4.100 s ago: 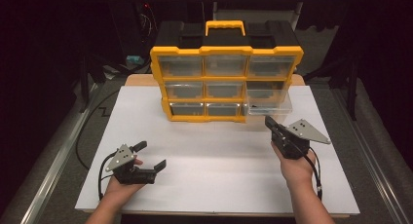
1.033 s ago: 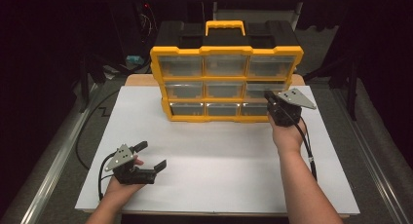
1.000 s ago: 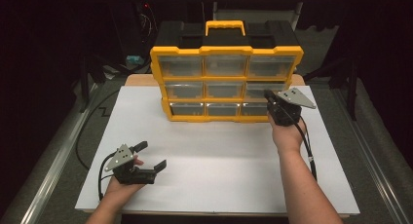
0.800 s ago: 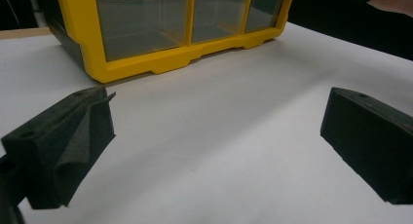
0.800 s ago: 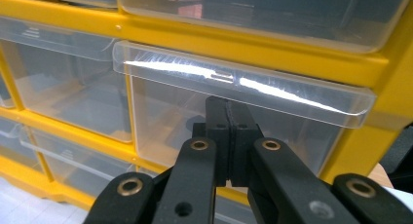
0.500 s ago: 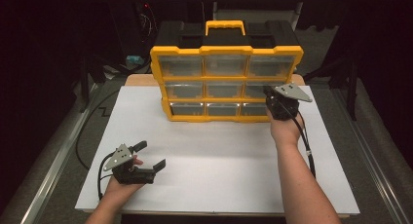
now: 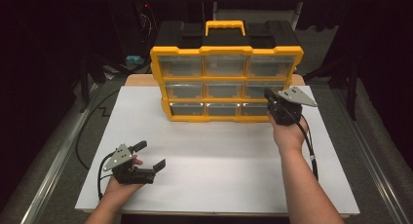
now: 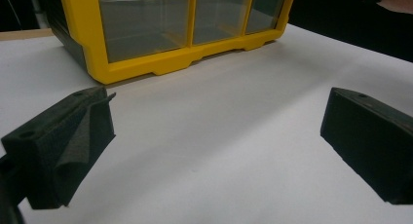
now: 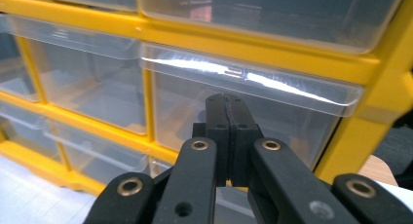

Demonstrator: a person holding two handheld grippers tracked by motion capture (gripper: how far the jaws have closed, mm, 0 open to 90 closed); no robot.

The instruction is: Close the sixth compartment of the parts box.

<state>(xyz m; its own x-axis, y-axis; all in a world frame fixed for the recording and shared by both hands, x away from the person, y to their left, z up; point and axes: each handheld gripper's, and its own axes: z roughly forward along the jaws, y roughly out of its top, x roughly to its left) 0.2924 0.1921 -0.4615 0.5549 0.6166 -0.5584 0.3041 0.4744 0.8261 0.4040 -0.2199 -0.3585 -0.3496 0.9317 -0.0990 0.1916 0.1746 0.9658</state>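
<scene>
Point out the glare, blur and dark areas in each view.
High view: white tabletop brightly lit, surroundings nearly black. Left gripper view: near jaws soft, yellow organizer sharper. Right gripper view: bright glare streak along the clear drawer lip; shut right hand-held gripper slightly blurred.

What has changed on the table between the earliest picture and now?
The right gripper has moved away from the person, up to the organiser, and now sits with its jaws shut right in front of the middle-right drawer, which was pulled out earlier and is now back in. Nothing is between the jaws. The left gripper rests open on the white board as before, and the organiser has not shifted.
</scene>
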